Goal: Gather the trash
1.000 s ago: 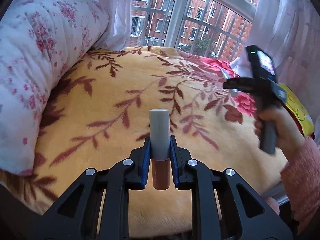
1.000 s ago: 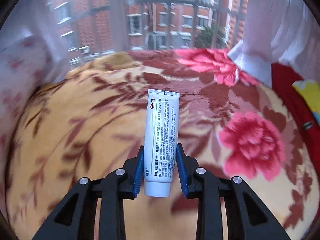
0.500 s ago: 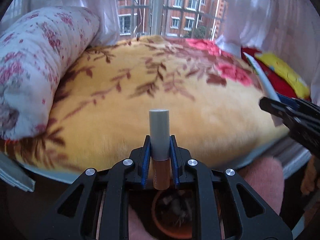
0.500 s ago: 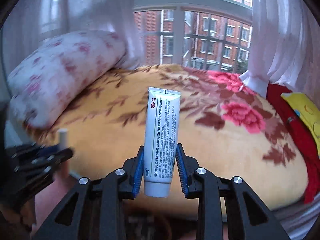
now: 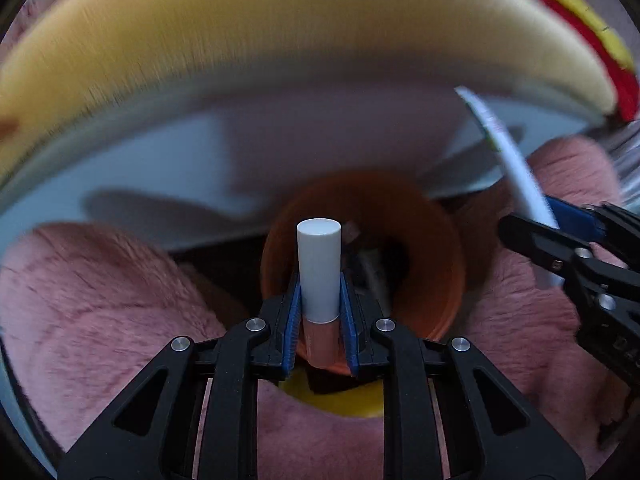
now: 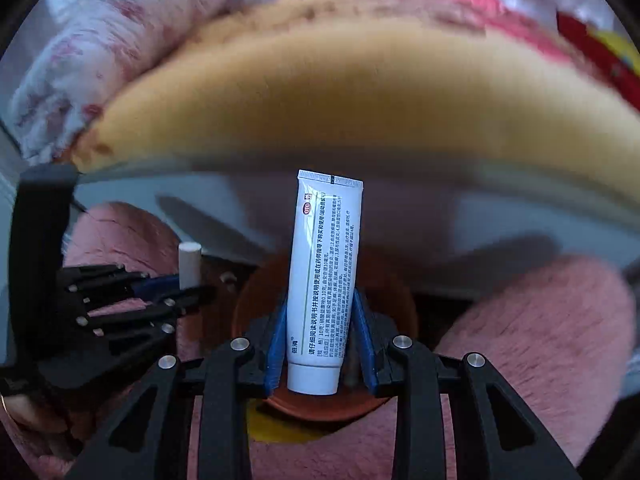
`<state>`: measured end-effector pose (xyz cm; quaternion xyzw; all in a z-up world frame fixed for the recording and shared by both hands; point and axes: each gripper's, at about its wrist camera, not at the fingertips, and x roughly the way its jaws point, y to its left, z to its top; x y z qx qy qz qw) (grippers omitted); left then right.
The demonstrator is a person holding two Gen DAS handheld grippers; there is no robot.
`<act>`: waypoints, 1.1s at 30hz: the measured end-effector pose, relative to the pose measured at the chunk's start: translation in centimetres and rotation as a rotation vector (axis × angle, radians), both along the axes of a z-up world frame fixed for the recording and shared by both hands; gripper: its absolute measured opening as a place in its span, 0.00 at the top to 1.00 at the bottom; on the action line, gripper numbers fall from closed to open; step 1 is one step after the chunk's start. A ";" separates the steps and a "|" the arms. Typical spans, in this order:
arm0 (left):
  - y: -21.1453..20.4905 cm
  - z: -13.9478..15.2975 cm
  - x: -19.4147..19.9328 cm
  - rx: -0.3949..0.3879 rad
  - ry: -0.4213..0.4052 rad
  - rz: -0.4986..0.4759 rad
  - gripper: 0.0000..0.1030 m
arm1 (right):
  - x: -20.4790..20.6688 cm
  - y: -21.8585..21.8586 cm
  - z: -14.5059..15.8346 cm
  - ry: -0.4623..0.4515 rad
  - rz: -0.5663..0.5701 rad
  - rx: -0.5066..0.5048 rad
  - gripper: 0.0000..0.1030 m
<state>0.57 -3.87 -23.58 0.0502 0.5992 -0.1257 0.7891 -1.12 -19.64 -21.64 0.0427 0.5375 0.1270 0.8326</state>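
Blue-padded jaws of the left gripper [image 5: 319,320] pinch a cylindrical stick [image 5: 319,280] with a grey-white cap and a tan lower body; the stick stands upright between the pads. Directly beyond it, in the left wrist view, sits a round orange bin [image 5: 448,276], its rim open and its interior dark, with blurred contents. Pink fleece-clad legs [image 5: 100,300] flank the bin on both sides, leaving only a narrow gap around the rim. The yellow blanket edge [image 5: 280,40] of the bed arcs above, motion-blurred. At right, the right gripper [image 5: 560,248] holds a white tube [image 5: 516,172] near the bin's right rim. In the right wrist view, the right gripper [image 6: 320,344] has its jaws pressed onto the lower part of the white tube [image 6: 324,276], which stands upright over the orange bin [image 6: 404,308]. The left gripper [image 6: 176,296] with its stick [image 6: 189,260] sits just left of the bin. A floral pillow [image 6: 100,60] lies at upper left on the bed.
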 end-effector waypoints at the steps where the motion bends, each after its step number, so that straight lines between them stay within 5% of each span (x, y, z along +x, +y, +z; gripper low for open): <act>1: 0.0 -1.2 0.4 0.009 0.049 0.006 0.81 | 0.1 -0.1 -0.5 0.017 -0.009 0.001 0.64; 2: 0.0 -1.8 0.6 0.005 0.084 0.007 0.73 | 0.1 -0.2 -0.8 0.024 -0.018 -0.001 0.45; 3: 0.1 -2.3 0.8 0.003 0.114 0.006 0.51 | 0.1 -0.3 -0.9 0.021 -0.027 -0.001 0.31; 5: 0.3 -2.9 0.7 0.009 0.122 0.010 0.28 | 0.0 -0.5 -0.8 0.009 -0.045 0.002 0.30; 10: 0.2 -2.8 0.4 0.021 0.099 0.010 0.28 | 0.0 -1.2 -1.2 0.024 -0.082 0.013 0.30; 14: 1.2 -0.7 -0.3 0.037 -0.008 0.060 0.28 | -0.8 -1.9 0.4 -0.058 -0.115 0.019 0.24; 20: 1.9 7.4 -1.4 0.069 -0.290 0.135 0.28 | -1.9 -1.9 6.5 -0.278 -0.099 -0.007 0.12; 23: 2.6 12.9 -2.3 0.060 -0.456 0.178 0.14 | -2.8 -2.2 11.5 -0.424 -0.098 -0.011 0.07; 26: 3.2 17.6 -3.2 0.053 -0.597 0.212 0.12 | -3.8 -2.3 15.7 -0.553 -0.101 -0.007 0.05; 33: 4.1 24.2 -3.8 0.020 -0.724 0.264 0.10 | -5.4 -3.0 22.2 -0.740 -0.118 -0.007 0.05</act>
